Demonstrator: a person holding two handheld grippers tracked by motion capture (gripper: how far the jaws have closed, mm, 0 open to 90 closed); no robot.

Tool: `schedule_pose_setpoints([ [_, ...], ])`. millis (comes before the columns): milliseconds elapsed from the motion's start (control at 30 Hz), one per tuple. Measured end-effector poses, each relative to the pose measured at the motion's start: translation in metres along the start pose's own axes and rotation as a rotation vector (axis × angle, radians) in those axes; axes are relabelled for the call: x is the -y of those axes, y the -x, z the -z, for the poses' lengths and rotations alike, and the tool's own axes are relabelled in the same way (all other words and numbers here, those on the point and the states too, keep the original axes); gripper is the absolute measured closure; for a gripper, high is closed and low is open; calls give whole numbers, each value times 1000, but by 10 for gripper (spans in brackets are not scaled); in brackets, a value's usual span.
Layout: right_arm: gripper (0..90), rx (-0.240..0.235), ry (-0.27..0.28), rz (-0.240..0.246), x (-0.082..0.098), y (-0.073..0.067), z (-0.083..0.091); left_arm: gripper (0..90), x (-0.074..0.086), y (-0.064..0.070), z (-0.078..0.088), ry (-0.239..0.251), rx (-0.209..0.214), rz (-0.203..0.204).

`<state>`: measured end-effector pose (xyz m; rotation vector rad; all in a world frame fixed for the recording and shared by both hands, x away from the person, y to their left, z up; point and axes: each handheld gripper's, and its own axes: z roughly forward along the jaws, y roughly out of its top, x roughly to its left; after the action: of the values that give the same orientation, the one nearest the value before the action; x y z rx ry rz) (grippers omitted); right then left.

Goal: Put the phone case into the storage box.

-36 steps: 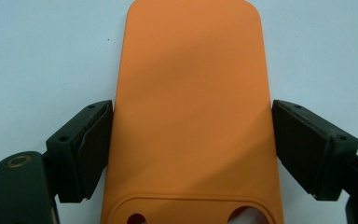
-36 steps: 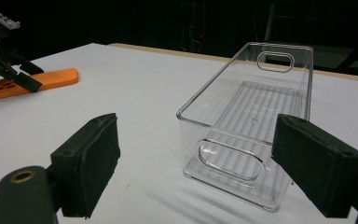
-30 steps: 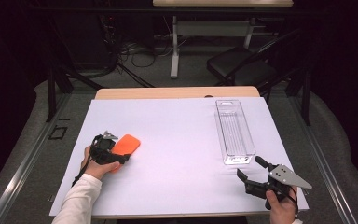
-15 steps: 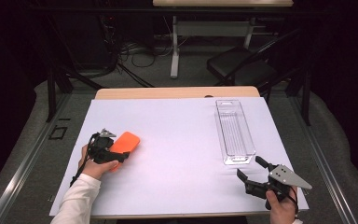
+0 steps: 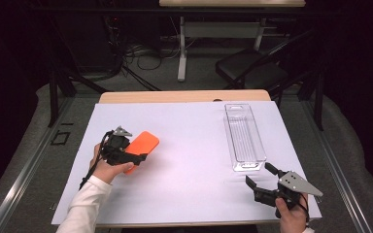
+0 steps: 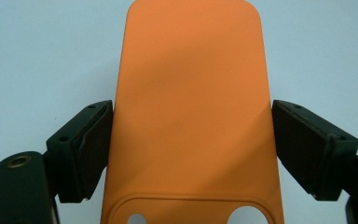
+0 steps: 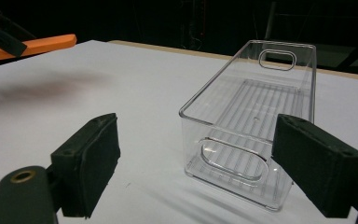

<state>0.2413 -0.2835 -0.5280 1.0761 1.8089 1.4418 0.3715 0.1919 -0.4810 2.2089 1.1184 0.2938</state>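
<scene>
The left gripper (image 5: 137,156) clasped the orange case (image 5: 141,146) by its long edges, above the white table (image 5: 189,160) at the left. The right gripper (image 5: 261,175), released, waited before the clear bin (image 5: 244,138), probably its destination.

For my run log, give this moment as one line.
left gripper: shut on orange case | right gripper: open | clear bin: empty

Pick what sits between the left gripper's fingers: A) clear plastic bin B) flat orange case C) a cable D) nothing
B: the flat orange case fills the gap between the left gripper and its black fingers, raised off the white table.
</scene>
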Motion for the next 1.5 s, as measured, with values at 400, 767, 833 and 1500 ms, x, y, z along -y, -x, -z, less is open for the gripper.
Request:
schedule_pose_setpoints([
  [400,144,-2,-2,5,1,0,-2,164,-26,22,-4,-4,39,-56],
  [767,144,4,2,14,0,0,-2,165,-43,55,-7,-17,108,-139],
  [833,144,1,1,14,0,0,-2,164,-48,65,-8,-17,124,-168],
  [1500,144,6,3,19,0,-2,-3,164,-66,128,-18,-37,223,-340],
])
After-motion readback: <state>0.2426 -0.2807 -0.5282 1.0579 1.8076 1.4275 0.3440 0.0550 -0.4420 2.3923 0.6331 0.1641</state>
